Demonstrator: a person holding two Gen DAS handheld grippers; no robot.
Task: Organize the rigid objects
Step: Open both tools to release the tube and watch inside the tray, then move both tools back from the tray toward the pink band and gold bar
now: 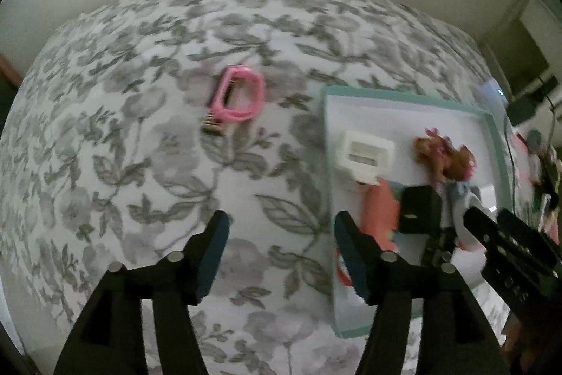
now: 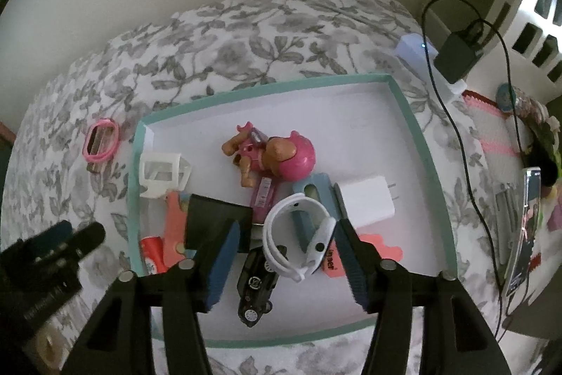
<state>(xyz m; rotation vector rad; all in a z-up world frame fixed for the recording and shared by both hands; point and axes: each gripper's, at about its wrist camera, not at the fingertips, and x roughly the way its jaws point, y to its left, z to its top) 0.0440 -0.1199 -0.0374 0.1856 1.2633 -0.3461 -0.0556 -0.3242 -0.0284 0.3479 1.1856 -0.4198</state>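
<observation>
A pink band (image 1: 242, 95) lies on the floral bedspread beside a small metal piece (image 1: 213, 126), left of a teal-rimmed white tray (image 1: 404, 95); the band also shows in the right wrist view (image 2: 102, 140). My left gripper (image 1: 281, 252) is open and empty above the bedspread, short of the band. My right gripper (image 2: 286, 255) is open over the tray (image 2: 267, 80); a white watch band (image 2: 298, 234) lies between its fingers. The tray holds a pink toy dog (image 2: 277, 155), a white charger (image 2: 367, 201), a black box (image 2: 217, 222), a black toy car (image 2: 256, 287) and a white plastic holder (image 2: 163, 174).
Right of the tray are a black cable (image 2: 456, 136), a black adapter (image 2: 456, 53), a phone (image 2: 525, 227) and a pink-and-white knitted cloth (image 2: 491, 125). A beige wall stands behind the bed. My right gripper's body shows in the left wrist view (image 1: 509, 252).
</observation>
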